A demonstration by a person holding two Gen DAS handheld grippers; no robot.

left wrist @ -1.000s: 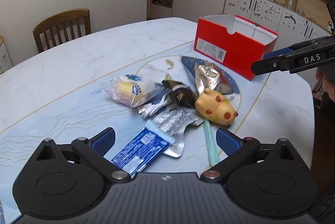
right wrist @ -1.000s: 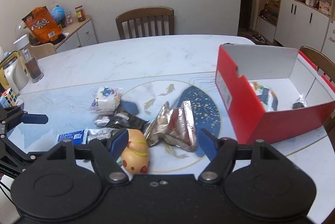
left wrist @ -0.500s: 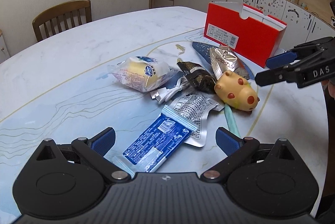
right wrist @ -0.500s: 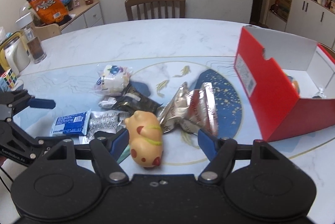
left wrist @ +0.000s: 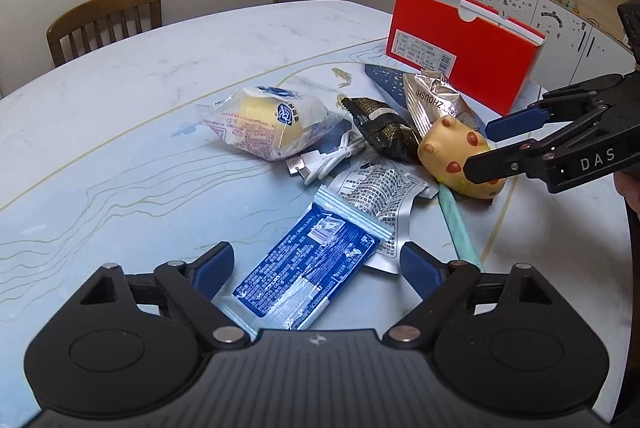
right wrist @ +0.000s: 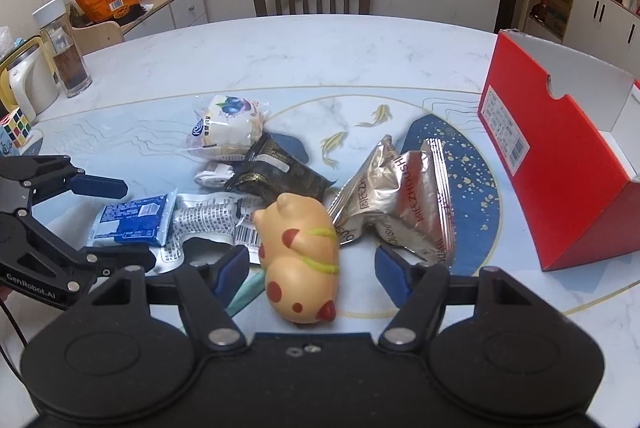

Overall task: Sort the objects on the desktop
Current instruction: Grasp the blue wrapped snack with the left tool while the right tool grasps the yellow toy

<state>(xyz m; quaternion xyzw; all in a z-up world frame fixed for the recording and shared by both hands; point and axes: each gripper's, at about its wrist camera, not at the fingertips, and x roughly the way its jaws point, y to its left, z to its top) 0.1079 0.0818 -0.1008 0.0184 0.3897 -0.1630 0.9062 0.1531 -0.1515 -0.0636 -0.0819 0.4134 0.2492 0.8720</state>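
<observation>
Rubbery toy pig point(right wrist: 298, 252) between the closing, not yet touching jaws of the right gripper point(right wrist: 310, 270) may slip sideways, while the left gripper point(left wrist: 316, 268), also closing and empty, may catch the silver wrapper point(left wrist: 378, 195) under the blue packet point(left wrist: 308, 268) between its jaws.

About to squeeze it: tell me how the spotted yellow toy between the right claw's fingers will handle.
The spotted yellow toy looks smooth and glossy, so it may slip. Its rounded body could roll if nudged. It looks like soft, hollow rubber, probably light and squashy.

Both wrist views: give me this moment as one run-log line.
left tool: closing, astride blue packet, no contact | right tool: closing, astride spotted pig toy, no contact | red box: open
</observation>
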